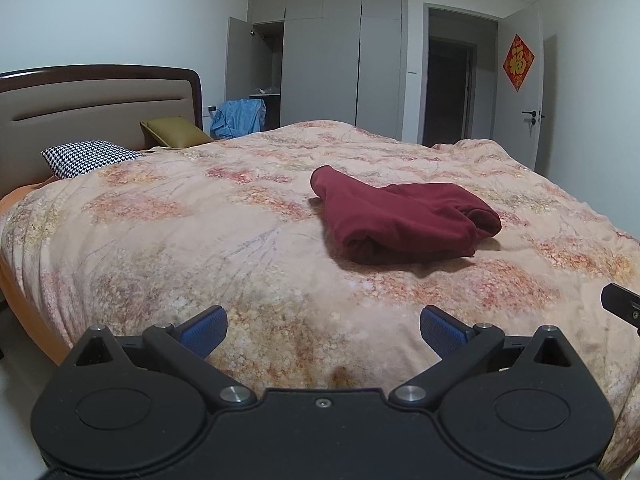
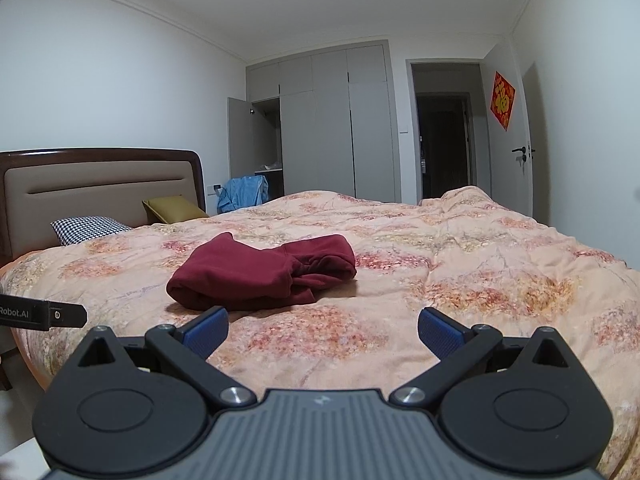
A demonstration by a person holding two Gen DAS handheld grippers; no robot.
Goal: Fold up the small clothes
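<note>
The dark red garment [image 1: 400,220] lies folded in a loose bundle on the floral quilt [image 1: 200,240], toward the near side of the bed. I have my left gripper [image 1: 323,330] and my right gripper [image 2: 322,330] low over the near edge, fingers spread wide, holding nothing. Far left, a houndstooth pillow [image 1: 88,156] and an olive cushion [image 1: 176,132] rest by the padded headboard [image 1: 100,108]. Beyond stand a grey wardrobe [image 1: 324,60], one door ajar, and an open doorway [image 1: 448,92].

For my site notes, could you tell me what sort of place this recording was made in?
Almost certainly a home bedroom. A bed with a floral quilt and padded headboard fills the view, pillows lie at its head, and a built-in grey wardrobe stands beside an open door.
</note>
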